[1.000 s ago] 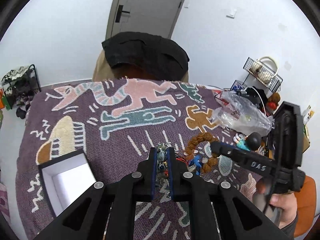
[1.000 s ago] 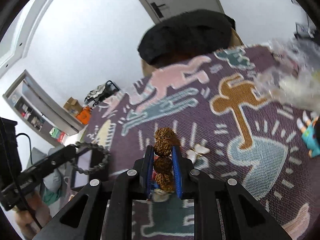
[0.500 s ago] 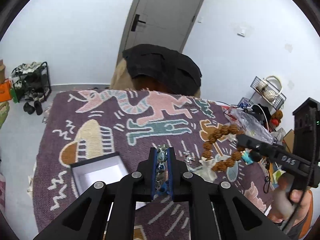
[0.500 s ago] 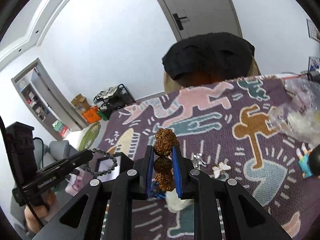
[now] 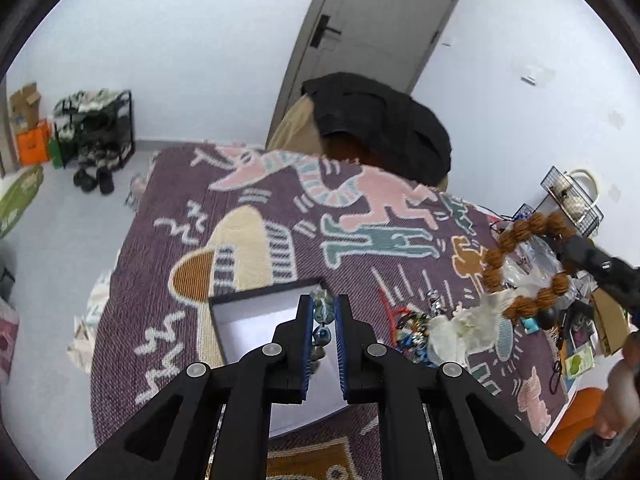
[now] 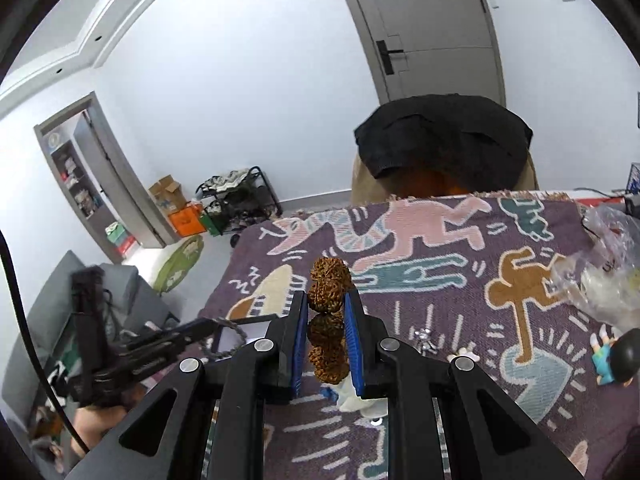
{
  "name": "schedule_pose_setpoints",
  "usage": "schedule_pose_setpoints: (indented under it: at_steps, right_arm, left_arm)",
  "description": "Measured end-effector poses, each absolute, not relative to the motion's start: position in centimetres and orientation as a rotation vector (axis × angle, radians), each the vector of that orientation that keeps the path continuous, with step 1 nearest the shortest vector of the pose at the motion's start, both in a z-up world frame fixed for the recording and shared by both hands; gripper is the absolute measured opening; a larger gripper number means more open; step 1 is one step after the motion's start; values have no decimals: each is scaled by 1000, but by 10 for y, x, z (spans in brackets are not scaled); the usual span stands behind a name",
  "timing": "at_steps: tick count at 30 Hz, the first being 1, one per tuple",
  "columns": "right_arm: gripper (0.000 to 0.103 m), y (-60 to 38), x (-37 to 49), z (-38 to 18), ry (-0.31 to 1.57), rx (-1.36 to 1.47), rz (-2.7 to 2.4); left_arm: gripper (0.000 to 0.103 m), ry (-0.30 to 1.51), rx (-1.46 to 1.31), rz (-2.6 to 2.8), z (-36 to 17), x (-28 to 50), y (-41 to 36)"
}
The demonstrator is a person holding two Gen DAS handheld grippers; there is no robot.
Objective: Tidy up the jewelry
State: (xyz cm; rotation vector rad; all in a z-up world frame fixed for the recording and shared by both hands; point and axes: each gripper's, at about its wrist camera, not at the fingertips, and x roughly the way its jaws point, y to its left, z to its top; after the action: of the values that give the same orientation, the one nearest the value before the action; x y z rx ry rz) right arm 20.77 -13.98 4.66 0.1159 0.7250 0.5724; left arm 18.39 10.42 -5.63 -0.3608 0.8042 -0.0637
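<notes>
My left gripper (image 5: 322, 312) is shut on a bracelet of grey-blue glass beads (image 5: 322, 322) and holds it above an open black box with a white inside (image 5: 256, 320) on the patterned purple cloth (image 5: 280, 216). My right gripper (image 6: 326, 312) is shut on a bracelet of large brown seed beads (image 6: 327, 296), raised over the cloth. That brown bracelet also shows at the right of the left wrist view (image 5: 520, 264). The left gripper and its grey bracelet show at the left of the right wrist view (image 6: 230, 338).
A heap of loose jewelry and a white flower piece (image 5: 440, 328) lies right of the box. A clear plastic bag (image 6: 608, 272) and a small figurine (image 6: 616, 356) are at the right edge. A chair draped in black cloth (image 5: 376, 128) stands behind the table.
Both grippers have risen from the cloth with their bracelets. The left one has moved left, so it now hangs over the box. The right one has lifted the brown bracelet higher.
</notes>
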Motion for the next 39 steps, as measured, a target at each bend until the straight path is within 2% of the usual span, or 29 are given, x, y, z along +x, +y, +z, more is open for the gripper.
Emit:
schedule_pose_setpoints:
  at_steps: [1, 3, 5, 7, 13, 21, 34, 35, 36, 38, 39]
  right_arm:
    - [19, -138, 207, 49, 717, 105, 574]
    - [19, -130, 202, 57, 688, 61, 573]
    - [19, -123, 197, 62, 665, 18, 573]
    - [19, -113, 193, 67, 650, -26, 577]
    - [19, -81, 190, 67, 650, -116, 590]
    - [19, -32, 199, 27, 709, -230, 587]
    - [20, 29, 194, 2, 808, -262, 655]
    - [26, 32, 195, 1, 823, -257, 667]
    - [39, 35, 195, 0, 839, -249, 685]
    - [50, 35, 192, 0, 829, -241, 692]
    - [51, 35, 191, 0, 817, -244, 690]
  left_arm:
    - [16, 821, -378, -66, -61, 185, 108]
    - [35, 834, -391, -66, -66, 185, 111]
    - [70, 815, -387, -59, -65, 181, 114]
    - [80, 765, -377, -52, -60, 173, 117]
    - [80, 733, -406, -43, -54, 162, 134]
    - [80, 702, -464, 1, -56, 144, 171]
    - [80, 693, -498, 7, -64, 132, 192]
    - [80, 693, -498, 7, -64, 131, 193]
    - [80, 693, -498, 8, -64, 130, 194]
    - [80, 692, -499, 10, -64, 129, 195]
    - [80, 691, -498, 14, -63, 128, 197]
